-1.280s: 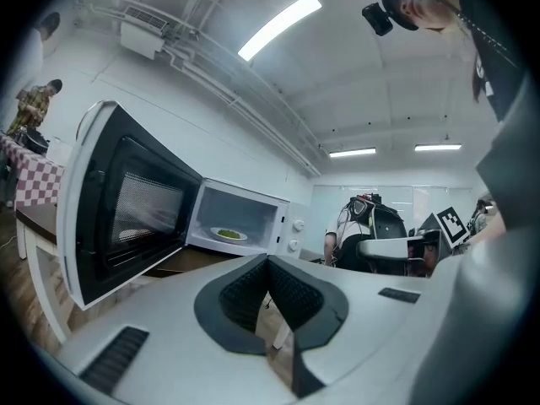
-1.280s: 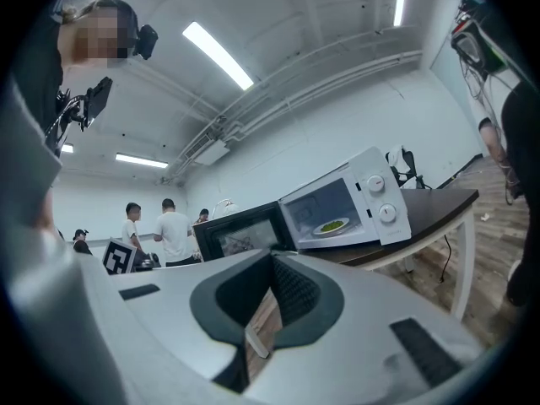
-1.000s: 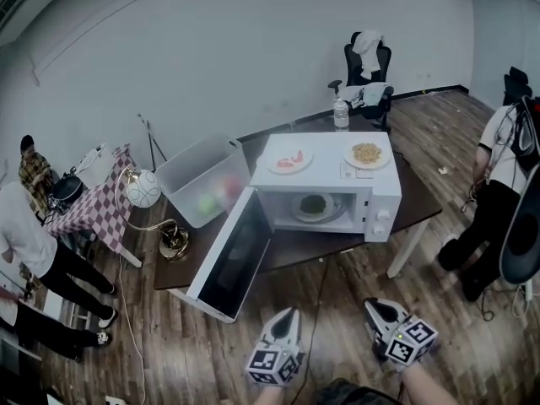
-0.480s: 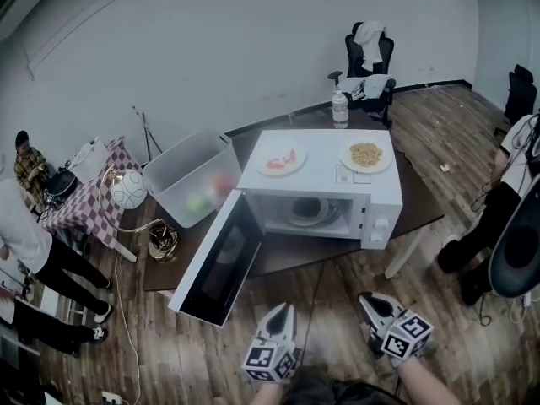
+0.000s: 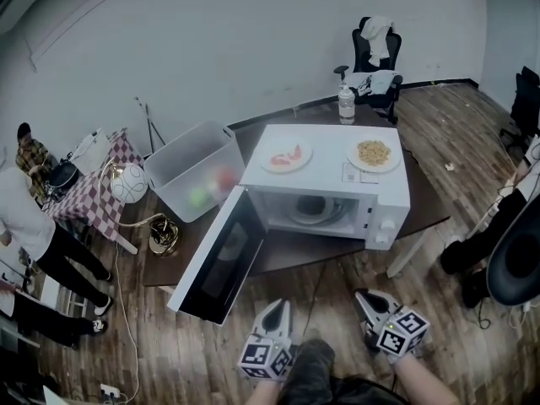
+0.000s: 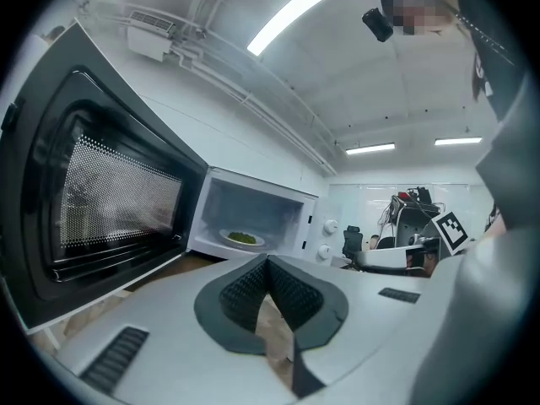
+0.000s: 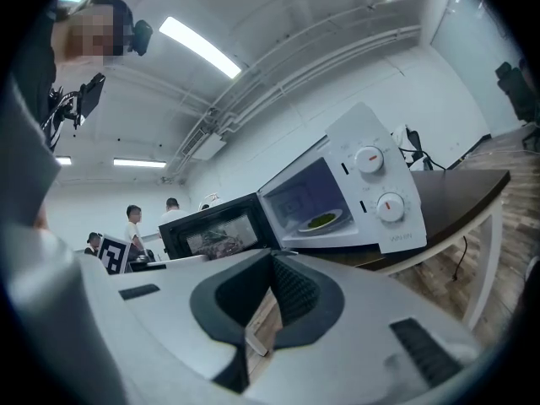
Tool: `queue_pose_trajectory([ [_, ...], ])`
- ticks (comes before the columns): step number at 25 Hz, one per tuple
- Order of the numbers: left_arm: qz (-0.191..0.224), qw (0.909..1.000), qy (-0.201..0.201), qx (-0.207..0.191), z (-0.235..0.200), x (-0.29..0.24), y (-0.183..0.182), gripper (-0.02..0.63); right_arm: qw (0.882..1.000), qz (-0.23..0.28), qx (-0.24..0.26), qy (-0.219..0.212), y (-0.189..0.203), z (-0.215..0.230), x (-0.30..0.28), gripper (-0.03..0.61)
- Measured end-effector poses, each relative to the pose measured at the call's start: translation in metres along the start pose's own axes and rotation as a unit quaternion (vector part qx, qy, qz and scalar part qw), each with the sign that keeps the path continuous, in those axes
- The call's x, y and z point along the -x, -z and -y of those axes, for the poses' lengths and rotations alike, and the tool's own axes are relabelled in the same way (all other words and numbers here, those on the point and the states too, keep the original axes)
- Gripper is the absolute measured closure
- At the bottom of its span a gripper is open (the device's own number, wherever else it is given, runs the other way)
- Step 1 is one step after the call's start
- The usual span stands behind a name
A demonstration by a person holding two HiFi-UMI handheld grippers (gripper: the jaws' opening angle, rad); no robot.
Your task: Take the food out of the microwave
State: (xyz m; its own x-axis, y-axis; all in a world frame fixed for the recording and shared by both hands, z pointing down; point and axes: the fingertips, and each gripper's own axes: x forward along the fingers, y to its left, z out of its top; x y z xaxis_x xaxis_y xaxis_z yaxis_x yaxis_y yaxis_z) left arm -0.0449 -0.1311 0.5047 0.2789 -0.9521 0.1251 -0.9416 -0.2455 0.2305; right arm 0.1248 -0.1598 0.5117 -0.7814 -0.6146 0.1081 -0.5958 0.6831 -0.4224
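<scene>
Both grippers sit low at the near edge of the head view, on the near side of the table (image 5: 426, 202) and well apart from the microwave (image 5: 390, 199). The left gripper (image 5: 278, 309) has its jaws pressed together at the tips, with nothing between them. The right gripper (image 5: 364, 297) is closed and empty in the same way. Both point toward the microwave's open front.

The microwave is white and stands on the dark table. Its door (image 5: 221, 256) is swung wide open to the left. Inside, a plate of green food (image 6: 242, 238) rests in the middle of the cavity; the right gripper view shows it just left of the two knobs.

Two more plates lie on top of the microwave. The left plate (image 5: 285, 155) holds red pieces and the right plate (image 5: 374, 153) holds pale yellow food. A bottle (image 5: 346, 105) stands on the table just beyond the microwave.

Left of the table is a clear plastic bin (image 5: 173, 175) with coloured things inside. Farther left, people stand by a small table with a checkered cloth (image 5: 89, 213). A black office chair (image 5: 377, 66) draped with white cloth stands by the far wall.
</scene>
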Motion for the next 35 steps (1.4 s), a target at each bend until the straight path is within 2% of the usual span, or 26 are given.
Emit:
queue_pose_trajectory([
  [12, 0.006, 0.9999, -0.009, 0.003, -0.031, -0.021, -0.006, 0.612, 1.000, -0.018, 0.000, 0.001, 0.001, 0.008, -0.045, 0.577],
  [21, 0.003, 0.9997, 0.022, 0.006, -0.043, -0.064, -0.009, 0.612, 1.000, -0.013, 0.001, 0.024, -0.012, 0.029, -0.074, 0.577],
  [35, 0.006, 0.9988, 0.048, 0.009, -0.072, -0.109, -0.005, 0.612, 0.998, -0.016, 0.039, 0.055, -0.018, 0.051, -0.156, 0.572],
])
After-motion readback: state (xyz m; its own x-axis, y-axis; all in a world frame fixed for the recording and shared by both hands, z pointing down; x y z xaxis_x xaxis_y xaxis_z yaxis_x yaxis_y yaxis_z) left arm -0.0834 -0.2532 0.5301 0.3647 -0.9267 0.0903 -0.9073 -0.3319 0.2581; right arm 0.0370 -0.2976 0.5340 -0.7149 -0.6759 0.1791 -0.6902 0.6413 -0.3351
